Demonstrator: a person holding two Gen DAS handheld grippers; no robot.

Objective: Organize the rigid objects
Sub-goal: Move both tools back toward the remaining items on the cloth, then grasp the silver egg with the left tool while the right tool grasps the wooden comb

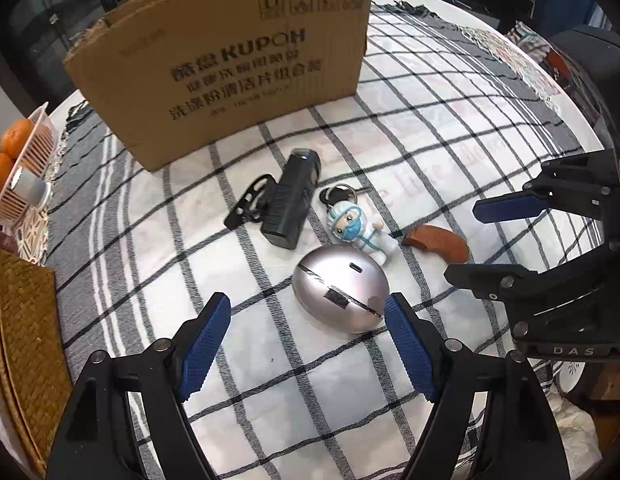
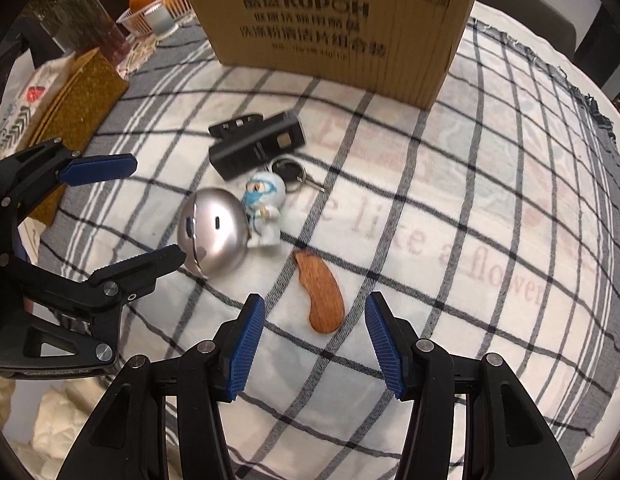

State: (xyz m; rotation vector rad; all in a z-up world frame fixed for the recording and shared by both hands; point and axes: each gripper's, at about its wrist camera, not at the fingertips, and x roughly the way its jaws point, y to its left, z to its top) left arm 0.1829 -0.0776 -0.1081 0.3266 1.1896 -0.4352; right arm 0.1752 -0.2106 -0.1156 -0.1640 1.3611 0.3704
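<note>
Hovering spread and empty: left hand-held gripper (image 1: pixel 306 312) just before the silver egg-shaped metal case (image 1: pixel 340 290), right hand-held gripper (image 2: pixel 315 312) flanking the brown curved wooden piece (image 2: pixel 320 296).

Left wrist view: steeply downward, close above the checked white tablecloth (image 1: pixel 430 128). Right wrist view: likewise. Shared: silver egg-shaped case (image 1: pixel 341 289), brown cardboard box (image 2: pixel 330 24).

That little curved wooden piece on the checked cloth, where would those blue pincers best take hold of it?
Probably across the narrow width near the middle of the curved brown wooden piece, coming straight down from above. It lies flat on the checked cloth, so only its thin edges offer grip. The right gripper hangs open nearly over its rounded end; its pads would need to straddle the two long curved edges.
</note>
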